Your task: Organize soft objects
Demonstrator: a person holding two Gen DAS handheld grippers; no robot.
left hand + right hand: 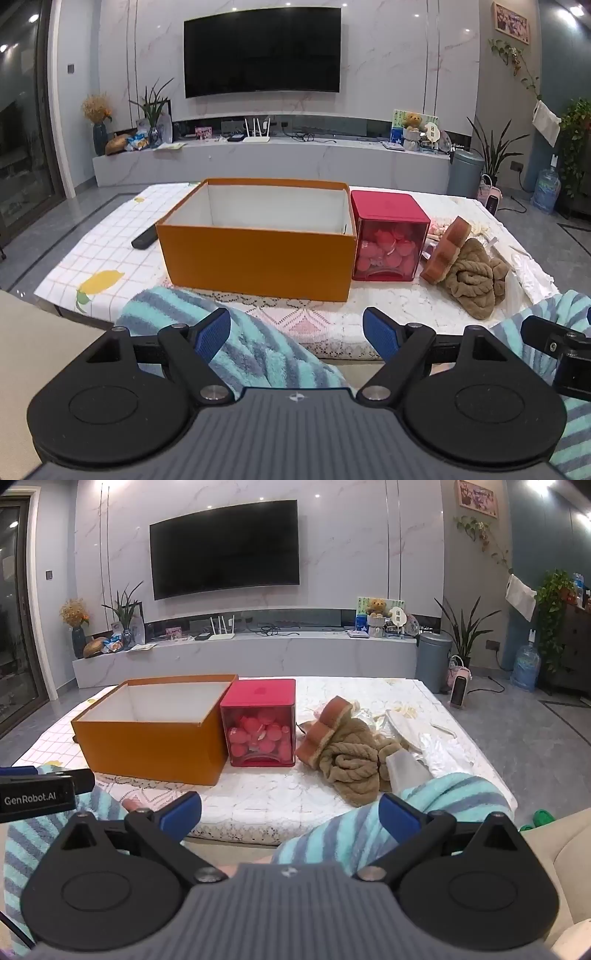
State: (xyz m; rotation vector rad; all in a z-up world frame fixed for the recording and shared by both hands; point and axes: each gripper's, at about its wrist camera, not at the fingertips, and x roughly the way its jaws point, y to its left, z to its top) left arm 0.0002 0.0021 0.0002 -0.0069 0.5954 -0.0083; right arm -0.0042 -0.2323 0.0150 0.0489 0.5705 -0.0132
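Observation:
An open orange box (pixel 258 266) (pixel 155 742) with a white inside stands on the table. Right of it is a red box with a clear front (pixel 388 240) (pixel 260 723) holding pink round things. Further right lies a brown knitted soft cloth (pixel 472 284) (pixel 351 764) with an orange-brown flower-shaped cushion (pixel 445 251) (pixel 321 727) leaning on it. My left gripper (pixel 297 332) is open and empty, held before the table's near edge. My right gripper (pixel 291 812) is open and empty, also short of the table.
The table has a white lace and checked cloth (pixel 110 251). A black remote (pixel 144 238) lies left of the orange box. White plastic wrapping (pixel 424 731) lies right of the brown cloth. Striped blue-clad knees (pixel 251 350) (pixel 406 812) sit below both grippers.

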